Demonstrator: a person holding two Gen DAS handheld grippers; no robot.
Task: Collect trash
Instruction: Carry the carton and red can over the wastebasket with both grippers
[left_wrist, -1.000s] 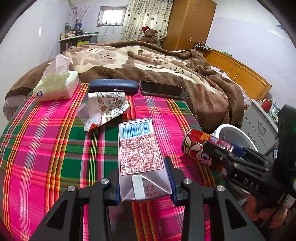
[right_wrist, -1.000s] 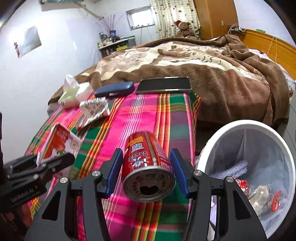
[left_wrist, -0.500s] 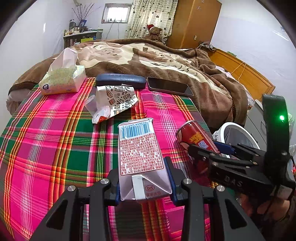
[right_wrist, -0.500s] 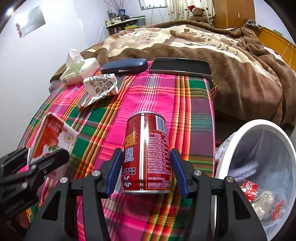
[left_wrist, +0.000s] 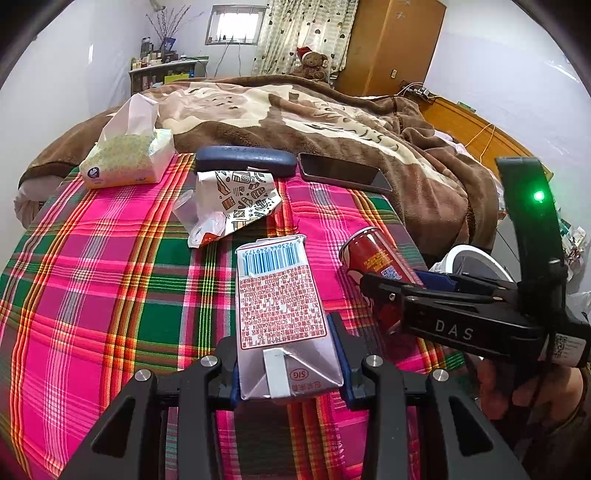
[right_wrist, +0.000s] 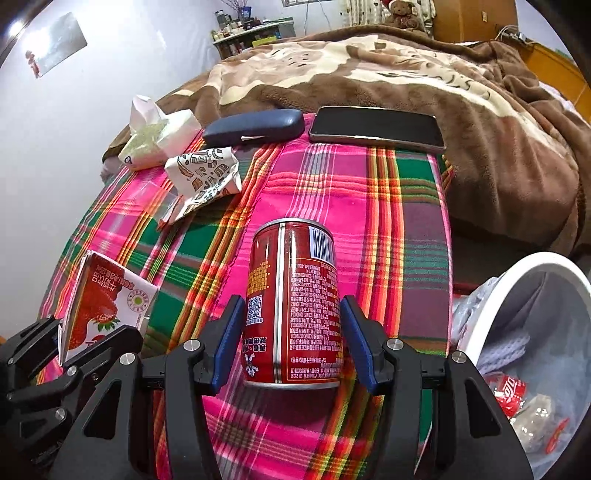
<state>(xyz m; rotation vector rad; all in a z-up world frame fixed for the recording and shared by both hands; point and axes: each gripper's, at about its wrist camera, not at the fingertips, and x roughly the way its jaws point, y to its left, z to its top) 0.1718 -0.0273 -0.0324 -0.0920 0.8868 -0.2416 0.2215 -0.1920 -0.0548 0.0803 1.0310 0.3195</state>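
My left gripper (left_wrist: 286, 354) is shut on a silver milk carton (left_wrist: 282, 314), held above the plaid blanket (left_wrist: 110, 295); the carton also shows in the right wrist view (right_wrist: 107, 306). My right gripper (right_wrist: 293, 339) is shut on a red drink can (right_wrist: 293, 306), held over the blanket near its right edge; the can shows beside the carton in the left wrist view (left_wrist: 373, 266). A crumpled printed paper wrapper (left_wrist: 236, 199) lies farther back on the blanket (right_wrist: 207, 177). A white trash bin (right_wrist: 528, 332) with trash inside stands to the right, below the bed edge.
A tissue pack (left_wrist: 129, 158), a dark blue glasses case (left_wrist: 245, 158) and a black phone (left_wrist: 343, 173) lie at the blanket's far edge. A brown fleece cover (left_wrist: 332, 118) lies over the bed behind. A wooden wardrobe (left_wrist: 391, 44) stands at the back.
My right gripper has turned the red can from lying end-on to upright and shifted it over the blanket. My left gripper kept hold of the carton and moved slightly forward.
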